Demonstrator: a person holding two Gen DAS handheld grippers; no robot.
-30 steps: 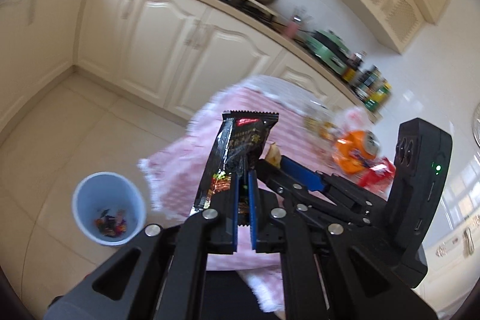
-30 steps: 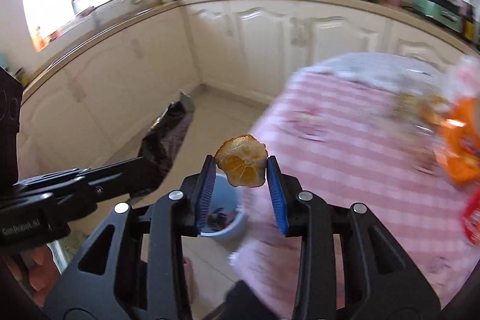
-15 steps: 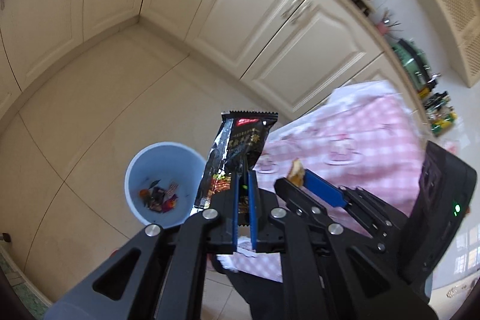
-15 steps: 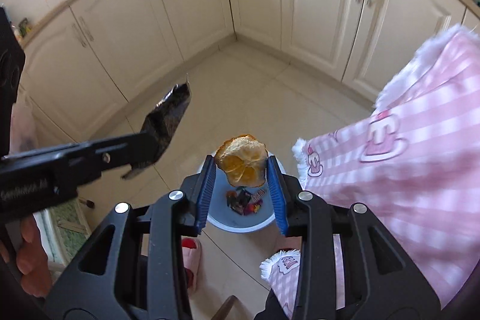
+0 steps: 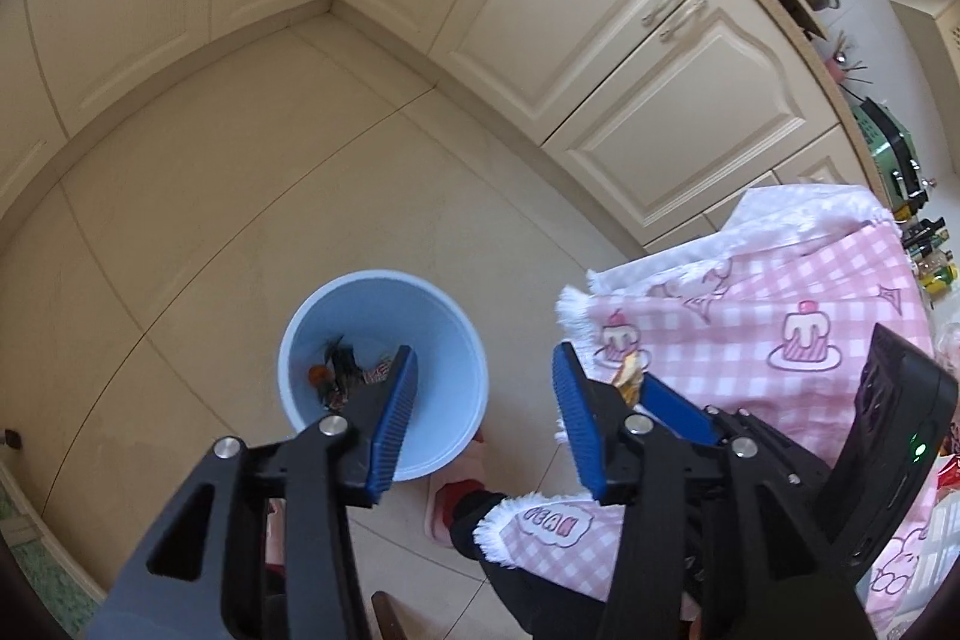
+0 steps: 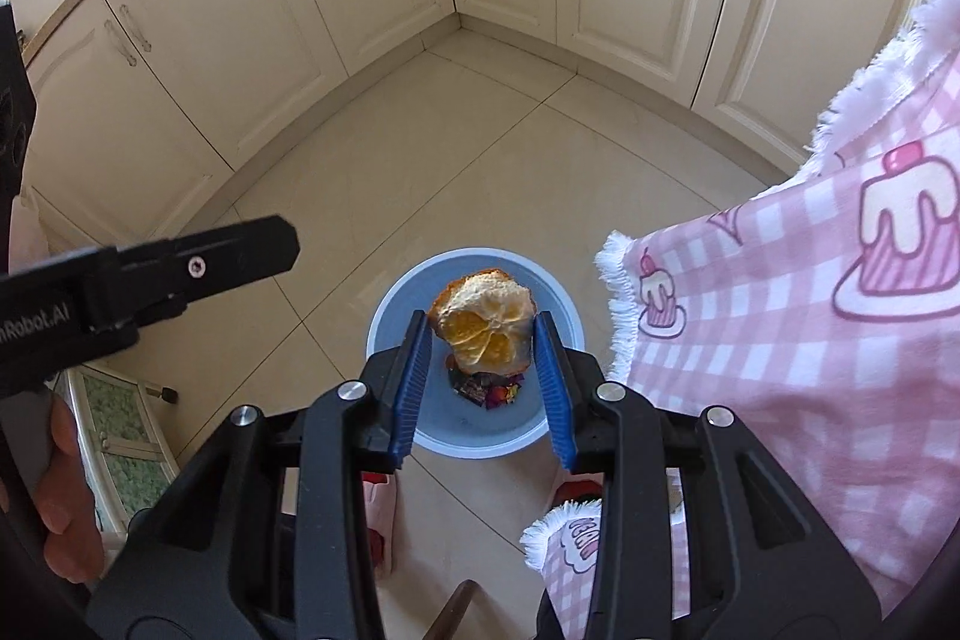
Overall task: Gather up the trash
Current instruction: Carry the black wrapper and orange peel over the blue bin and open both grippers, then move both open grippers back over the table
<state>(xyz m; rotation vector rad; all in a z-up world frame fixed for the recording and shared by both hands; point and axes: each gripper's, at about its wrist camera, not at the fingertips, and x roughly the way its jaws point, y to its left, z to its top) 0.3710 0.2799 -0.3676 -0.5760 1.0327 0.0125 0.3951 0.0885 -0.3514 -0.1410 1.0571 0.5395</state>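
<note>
Below the left hand-held gripper (image 5: 480, 409) sits the blue bin (image 5: 432, 436) on the tiled floor (image 5: 240, 196). Its jaws are opening, nothing between the blue pads (image 5: 393, 418), so the bin shows in the gap, its mouth under the left-side finger and slightly left of centre. Wrappers (image 5: 345, 376) lie at the bin bottom, dark and reddish bits; exact count too small to tell.

Moving right: the right hand-held gripper (image 6: 483, 370) is closed on one piece of orange peel (image 6: 485, 325), pinched at its sides by both pads, cut face toward the camera. The peel hangs straight above the bin mouth (image 6: 384, 316) in the right wrist view, with the wrappers (image 6: 489, 391) visible just under it. So the relation that matters: bin lies directly down from the peel, along the line the fingers point, steeply downward. My guess is the next step is just letting go, no sideways shift needed. Right gripper is the nearer one for that, being the only one loaded. Peel is roundish, no clear long axis.

Far right: pink checked tablecloth (image 6: 810, 316) hangs off the worktop, its fringe just beside the bin rim but apart from it. Risk, as I judge it: peel could brush the fringe if it drifts right.

Counts: one bin, one peel, two grippers, one tablecloth. A person's fingers (image 6: 60, 496) hold the left tool at the frame edge.
</note>
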